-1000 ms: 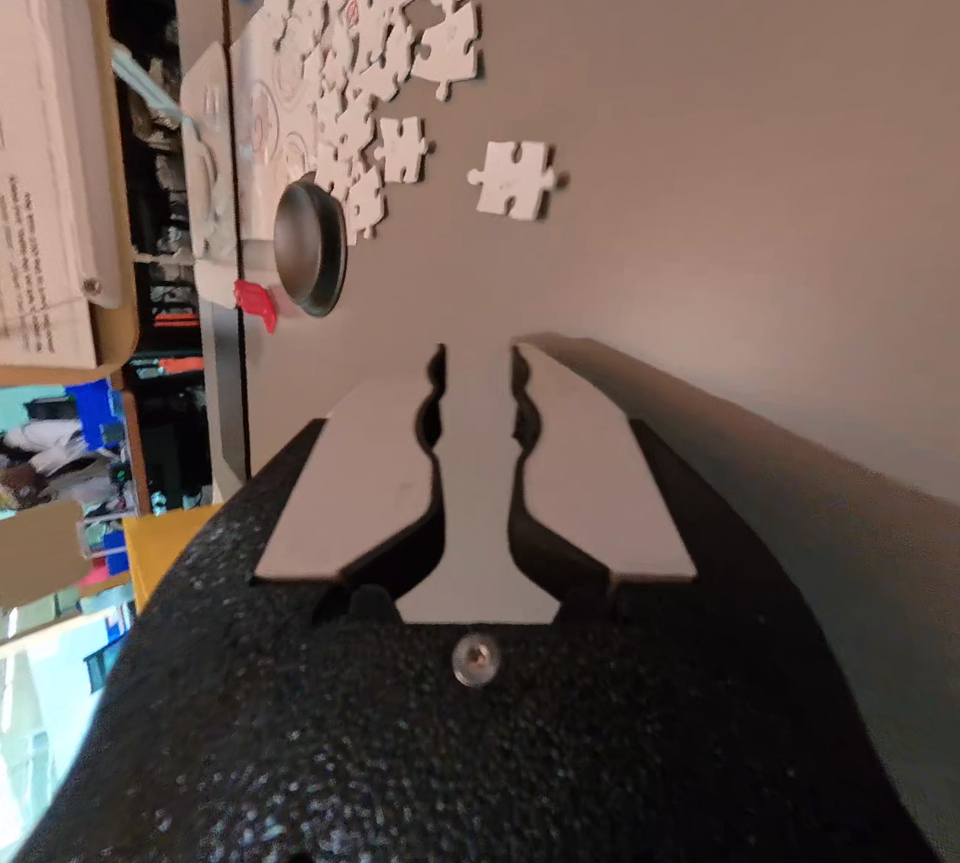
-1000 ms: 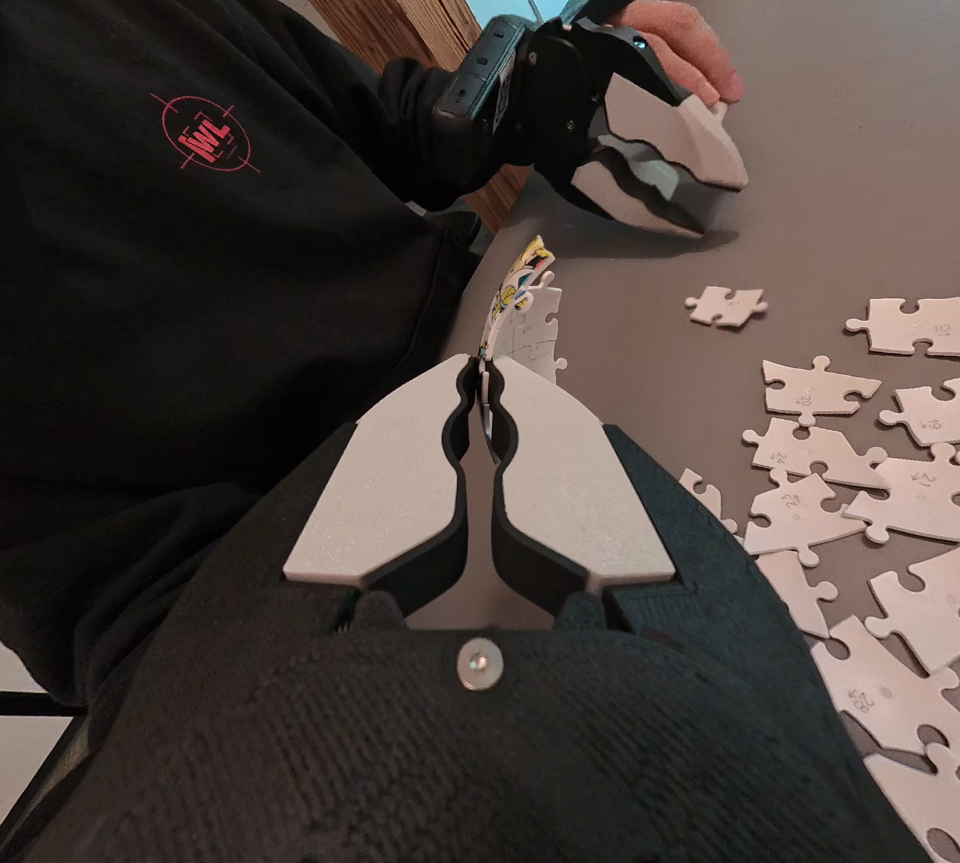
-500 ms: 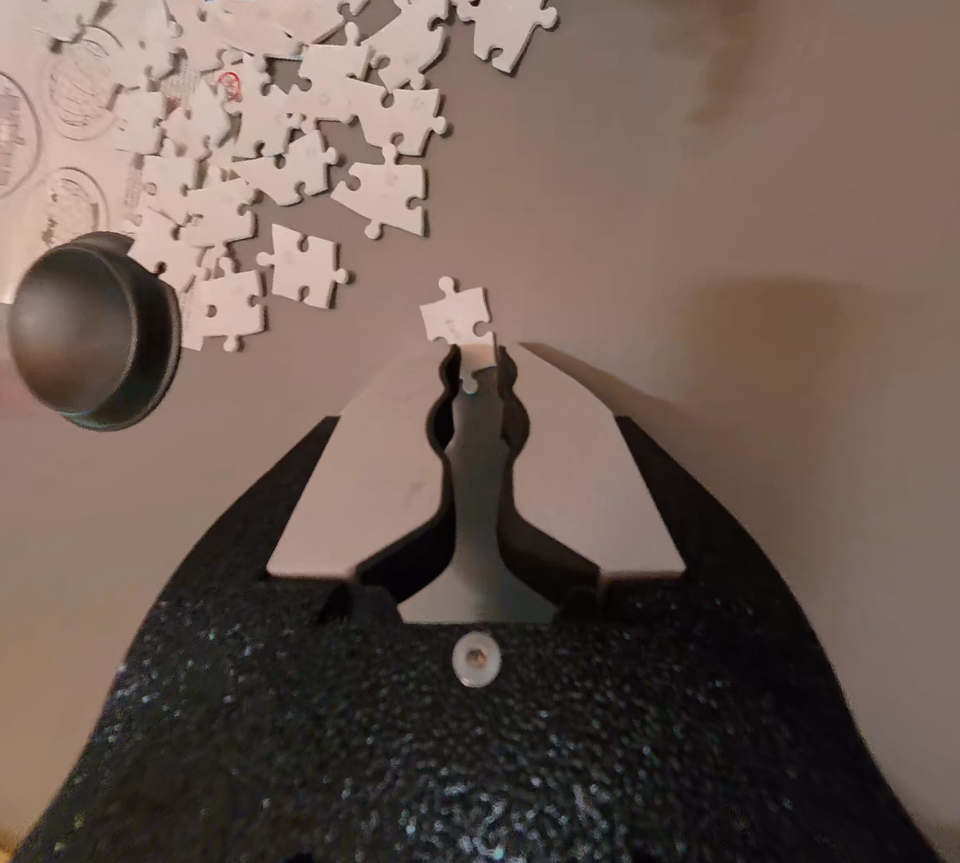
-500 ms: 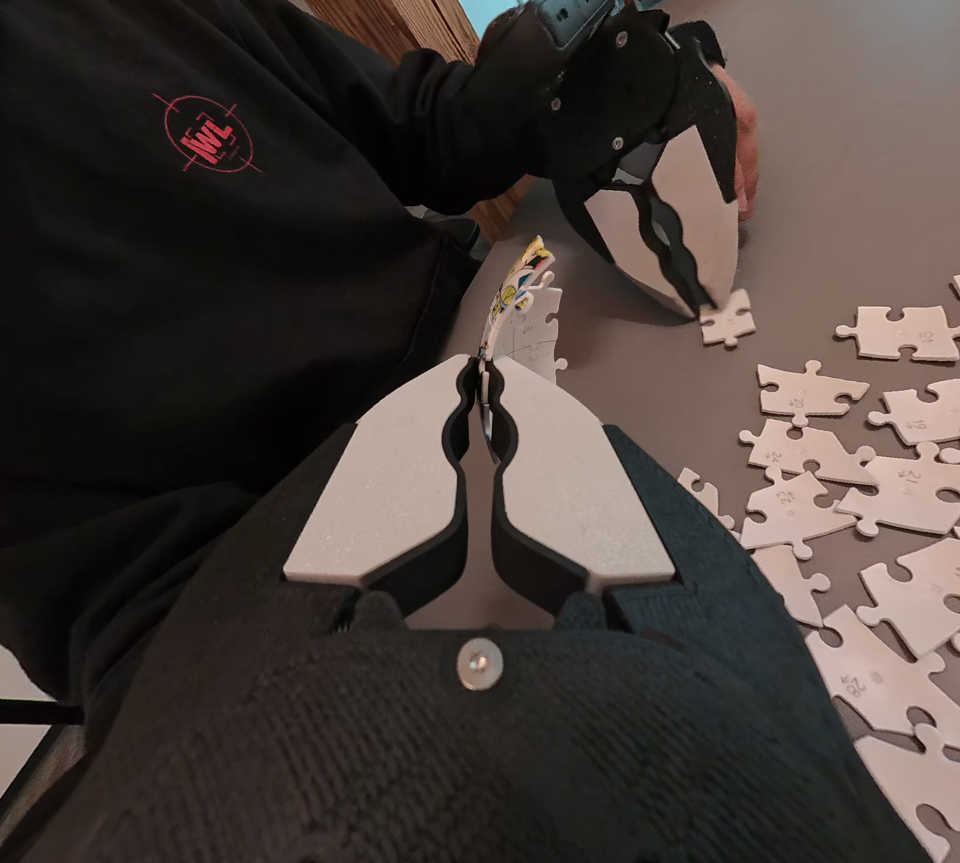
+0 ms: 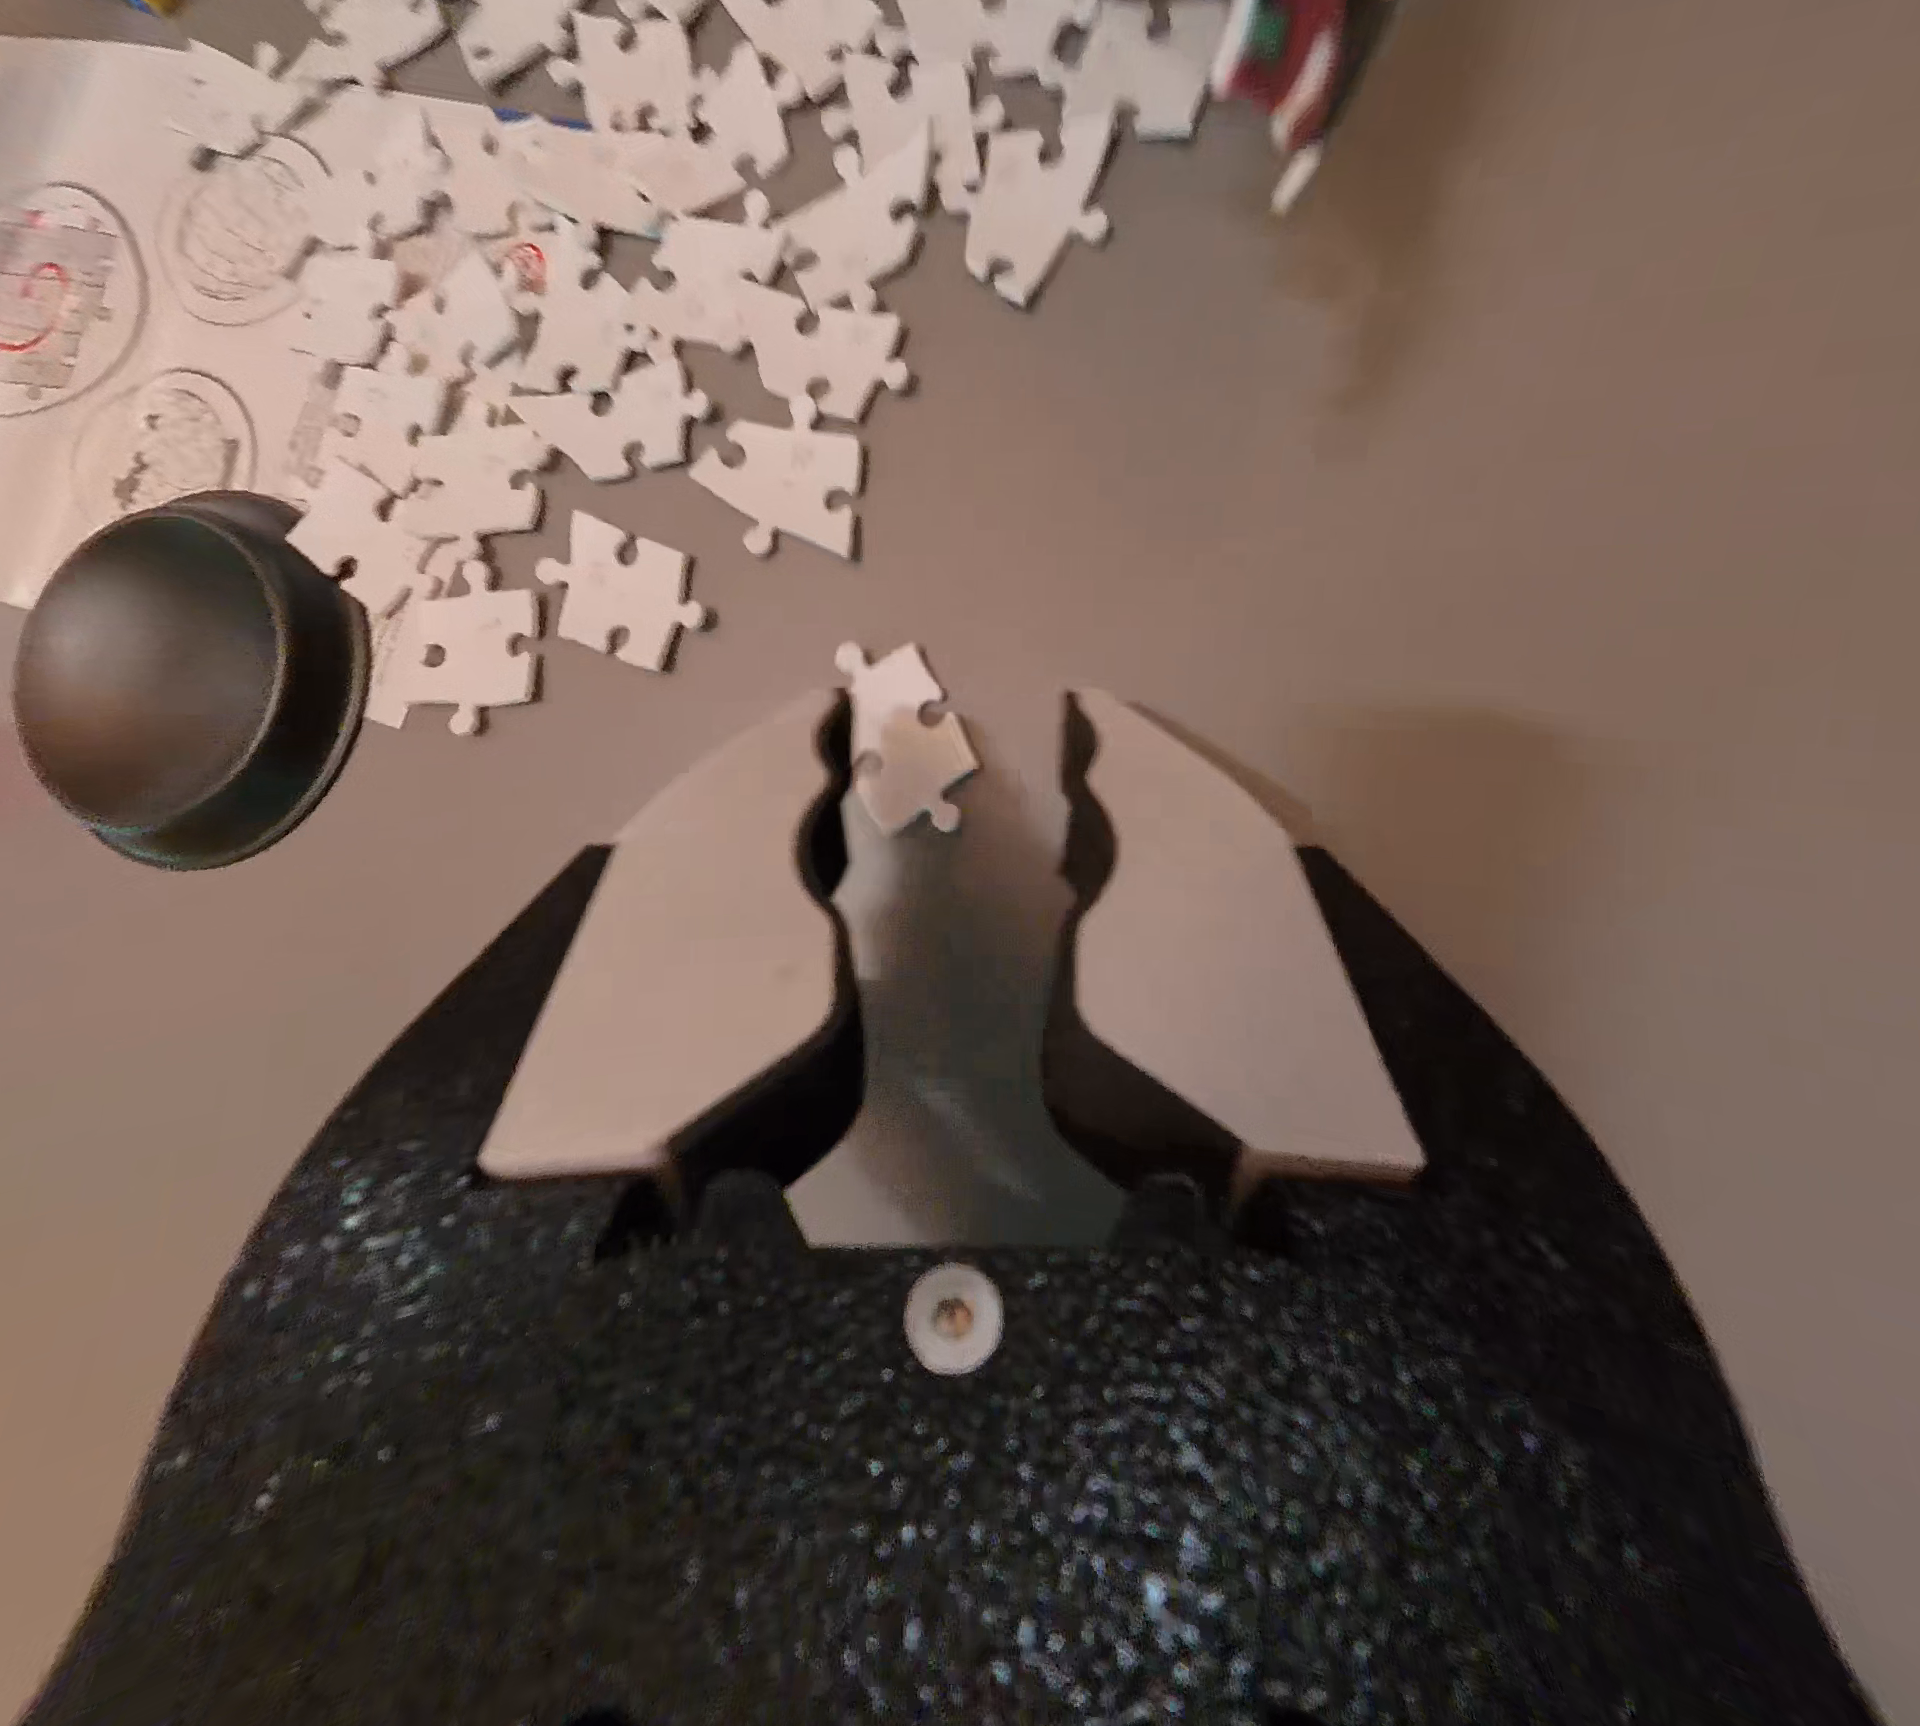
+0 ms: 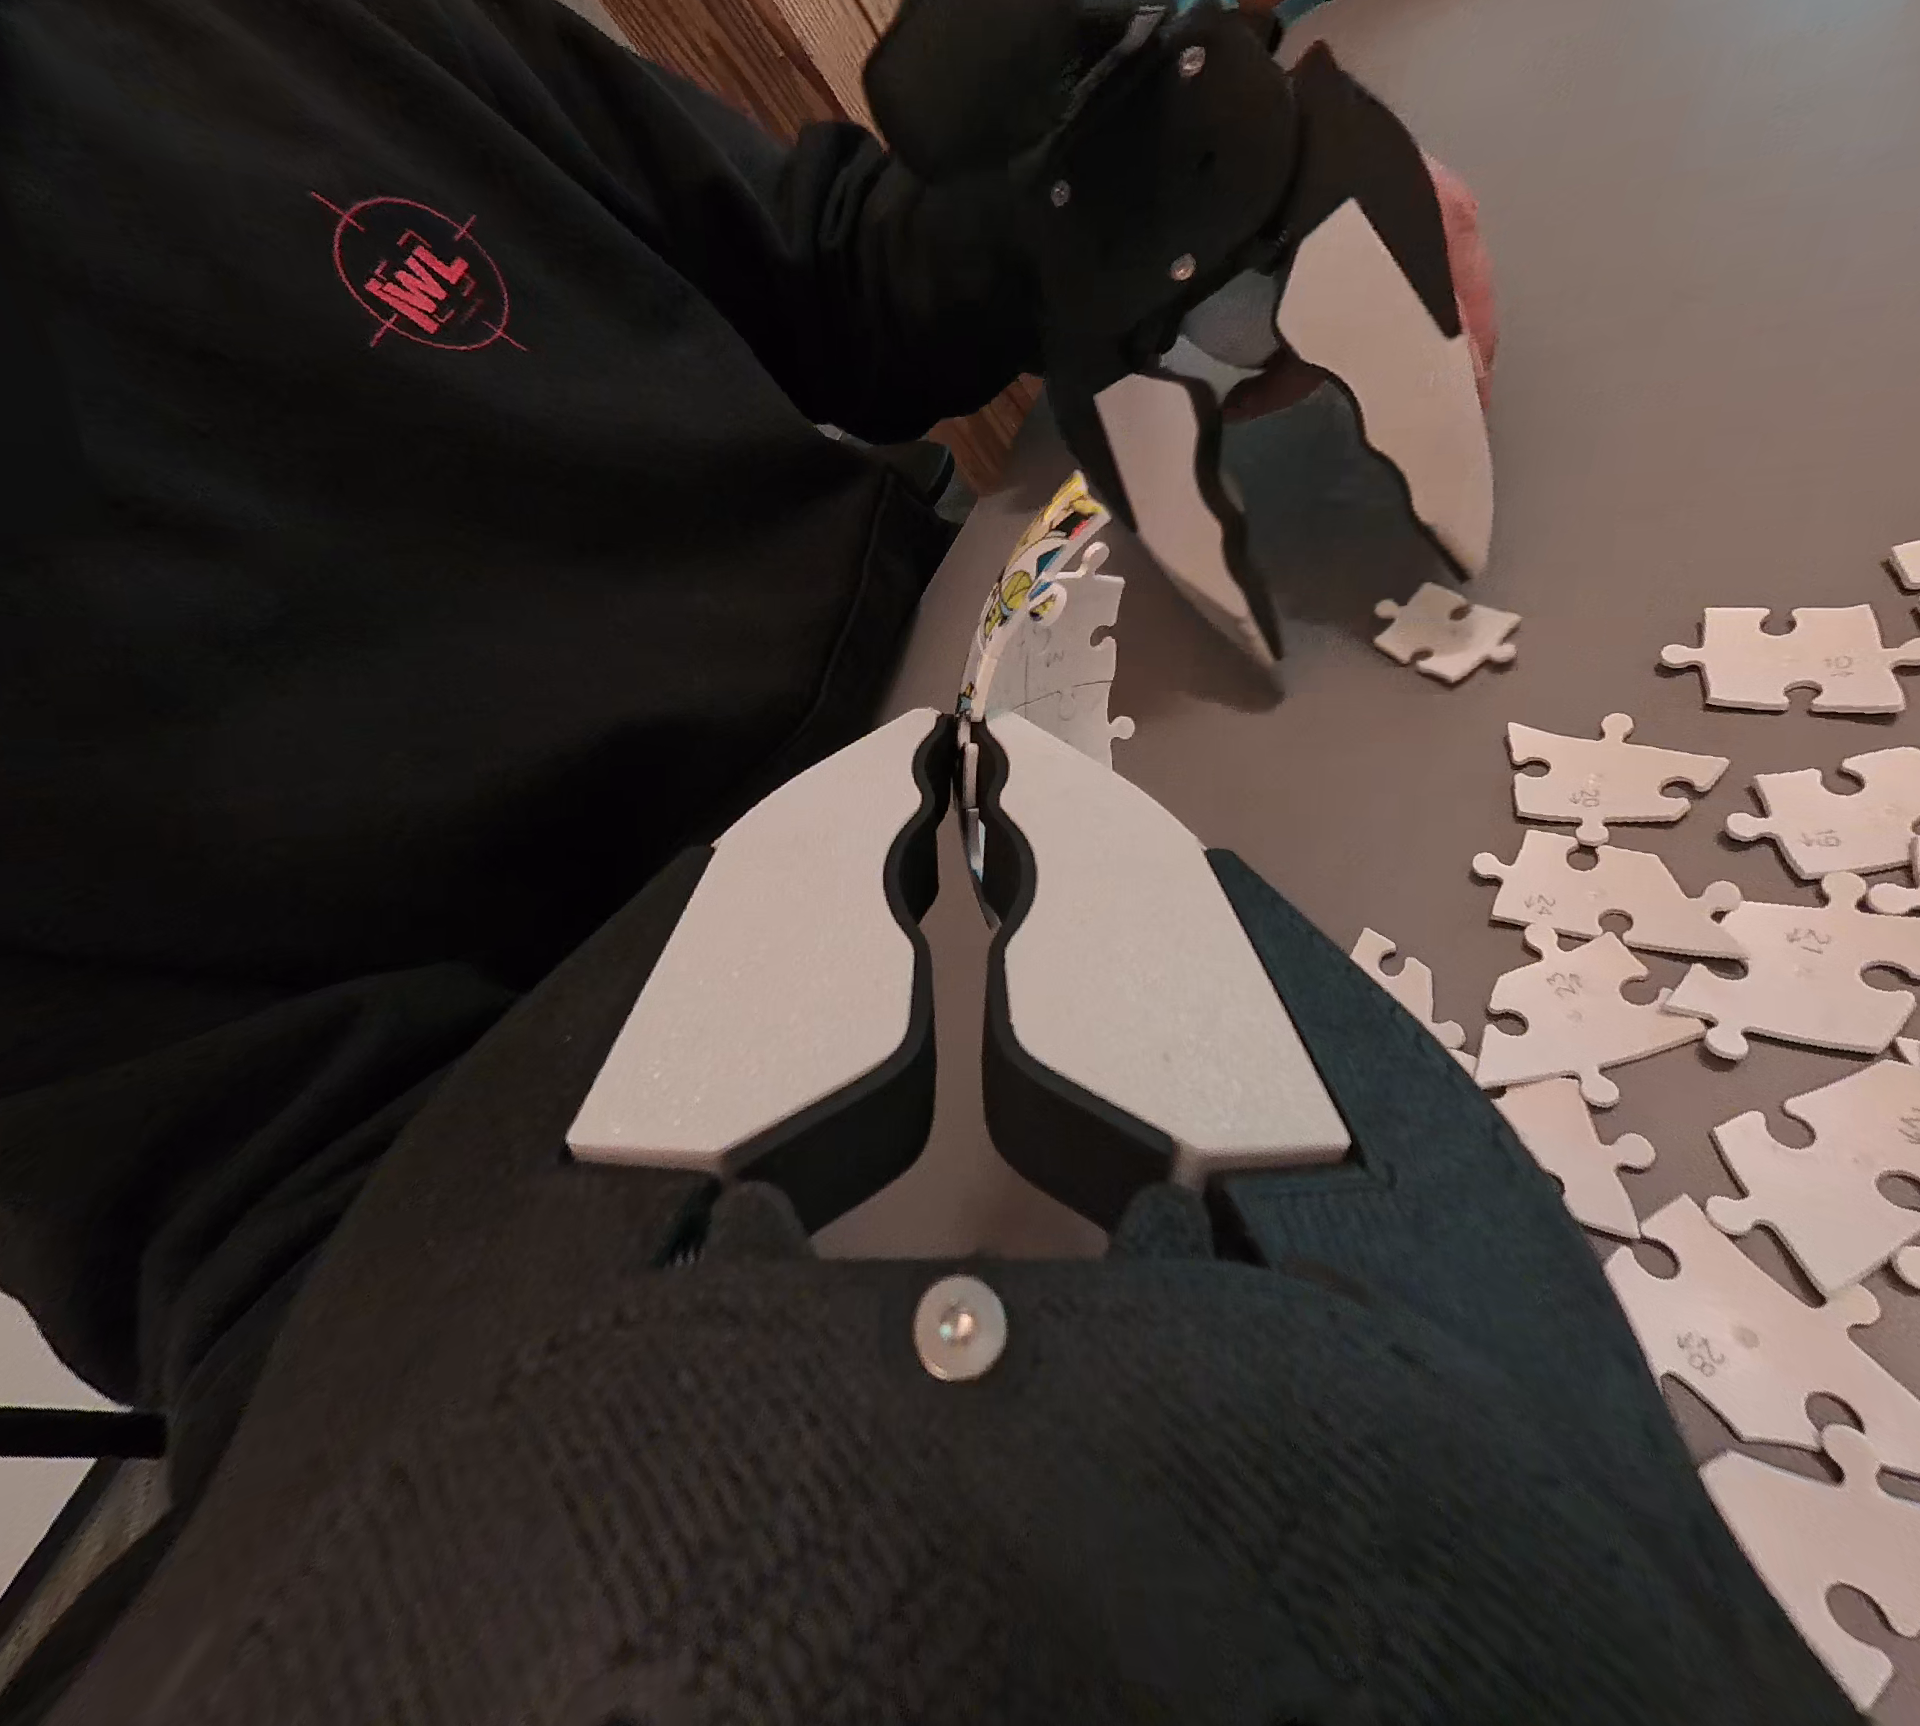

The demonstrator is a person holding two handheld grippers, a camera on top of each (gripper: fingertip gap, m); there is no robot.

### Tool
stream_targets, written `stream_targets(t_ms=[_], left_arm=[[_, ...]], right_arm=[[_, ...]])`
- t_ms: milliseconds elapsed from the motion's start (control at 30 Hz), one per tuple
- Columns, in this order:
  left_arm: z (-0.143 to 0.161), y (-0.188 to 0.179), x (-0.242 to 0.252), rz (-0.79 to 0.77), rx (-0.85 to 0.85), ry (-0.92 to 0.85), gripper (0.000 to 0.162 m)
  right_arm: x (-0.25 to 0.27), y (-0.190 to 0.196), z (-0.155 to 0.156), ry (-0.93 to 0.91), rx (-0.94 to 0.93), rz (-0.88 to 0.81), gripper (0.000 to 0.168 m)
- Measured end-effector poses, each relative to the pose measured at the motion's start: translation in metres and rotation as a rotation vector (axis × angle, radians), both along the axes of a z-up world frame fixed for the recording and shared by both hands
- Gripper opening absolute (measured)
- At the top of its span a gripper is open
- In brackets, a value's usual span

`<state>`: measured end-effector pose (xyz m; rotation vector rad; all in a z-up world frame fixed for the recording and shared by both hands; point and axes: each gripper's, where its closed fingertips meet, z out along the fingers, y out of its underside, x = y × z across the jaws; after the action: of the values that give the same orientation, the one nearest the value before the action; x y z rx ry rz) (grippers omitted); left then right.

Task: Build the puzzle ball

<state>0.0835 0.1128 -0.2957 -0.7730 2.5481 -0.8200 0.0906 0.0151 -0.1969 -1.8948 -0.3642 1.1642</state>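
Observation:
My left gripper (image 5: pixel 954 705) is open wide just above the grey table (image 5: pixel 1351 637). A small white puzzle piece (image 5: pixel 909 741) lies flat on the table between its fingertips, close to the left finger; the pads do not press on it. The right wrist view shows the same open gripper (image 6: pixel 1366 606) over that piece (image 6: pixel 1444 632). My right gripper (image 6: pixel 966 726) is shut on a curved assembled puzzle section (image 6: pixel 1060 637), coloured outside and white inside, and holds it upright near the table's edge.
Several loose white pieces (image 5: pixel 665 242) spread across the table, also in the right wrist view (image 6: pixel 1766 949). A black domed stand (image 5: pixel 177 679) sits on a printed sheet (image 5: pixel 94 305) at the left. A person's dark sleeve and torso (image 6: pixel 416 533) fill the left side. The tips of one gripper are about 15 cm away from the tips of the other.
My left gripper swung down over the lone piece with its jaws narrow at the piece's edge, then opened wide; the piece has turned a little and lies on the table. My right gripper has kept still.

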Motion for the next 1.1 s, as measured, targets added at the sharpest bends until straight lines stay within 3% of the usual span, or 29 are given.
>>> stream_targets(t_ms=[67, 300, 400, 633, 867, 1000, 1100], left_arm=[[0.003, -0.004, 0.002, 0.058, 0.042, -0.009, 0.051], [-0.008, 0.011, -0.007, -0.036, 0.244, -0.009, 0.046], [-0.012, 0.013, -0.002, 0.001, 0.185, 0.028, 0.036], [-0.016, 0.012, -0.003, 0.064, 0.018, 0.168, 0.031], [-0.017, 0.013, -0.004, 0.038, 0.011, 0.148, 0.029], [-0.017, 0.018, 0.002, 0.052, 0.029, 0.128, 0.012], [-0.017, 0.017, 0.0, 0.029, 0.071, 0.11, 0.01]], right_arm=[[0.001, 0.0, -0.001, 0.002, -0.003, -0.004, 0.003], [-0.001, 0.0, -0.001, 0.0, 0.0, 0.005, 0.003], [-0.001, 0.001, -0.001, 0.001, -0.004, 0.003, 0.003], [0.0, 0.0, -0.001, 0.002, 0.0, 0.0, 0.003], [0.0, 0.0, 0.0, 0.001, 0.003, 0.002, 0.003], [-0.001, 0.0, 0.0, 0.003, 0.002, 0.005, 0.003], [-0.001, 0.0, 0.0, 0.002, 0.002, 0.007, 0.003]])
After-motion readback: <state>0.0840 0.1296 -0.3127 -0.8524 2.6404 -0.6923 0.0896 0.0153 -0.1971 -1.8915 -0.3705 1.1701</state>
